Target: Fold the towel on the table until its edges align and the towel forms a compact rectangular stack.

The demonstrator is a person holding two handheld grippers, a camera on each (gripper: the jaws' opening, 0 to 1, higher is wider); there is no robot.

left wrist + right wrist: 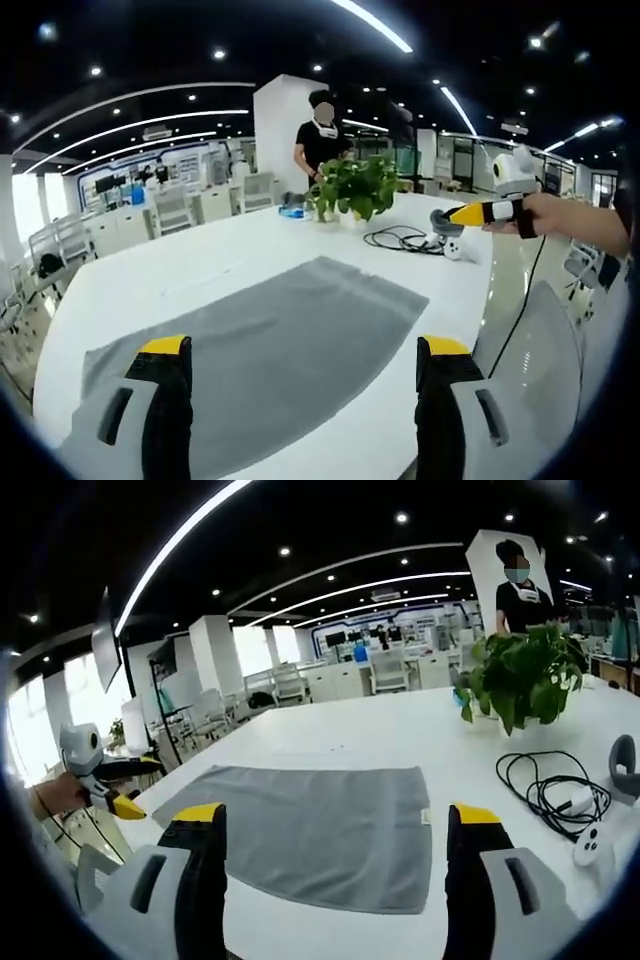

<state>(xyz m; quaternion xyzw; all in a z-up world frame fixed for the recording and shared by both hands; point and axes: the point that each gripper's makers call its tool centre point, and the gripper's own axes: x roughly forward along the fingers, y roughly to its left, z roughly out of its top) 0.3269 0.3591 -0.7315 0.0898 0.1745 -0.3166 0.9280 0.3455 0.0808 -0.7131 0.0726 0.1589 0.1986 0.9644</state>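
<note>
Towel lying flat and unfolded; both grippers hovering with jaws wide apart.

Nearest the cameras, the left gripper and the right gripper are each hanging above the near edge with jaws spread wide, gripping nothing. Just beyond them the grey towel is lying spread in a single layer on the white table, so folding appears not yet begun and every fold is left to do. Farther off, a coiled black cable and a potted plant are sitting on the table, with a person standing behind.
</note>
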